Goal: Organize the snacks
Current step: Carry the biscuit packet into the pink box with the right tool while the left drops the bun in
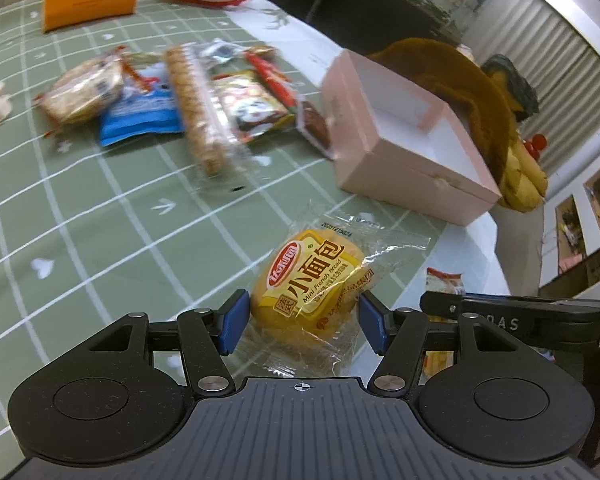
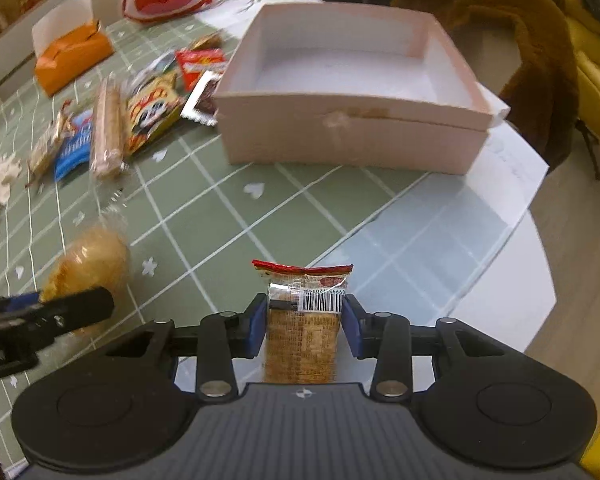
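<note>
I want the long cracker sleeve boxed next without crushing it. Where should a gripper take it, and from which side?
Take the cracker sleeve at its middle, coming from above with the fingers across its narrow width. It lies flat on the tablecloth, long and slim, with a blue packet and a panda packet close alongside, so a side approach looks crowded.

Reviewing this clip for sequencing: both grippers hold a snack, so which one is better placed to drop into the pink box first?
Right, probably. The right gripper holds the cracker pack facing the pink box squarely. The left gripper, holding the mini bread, has the box off to its right.
</note>
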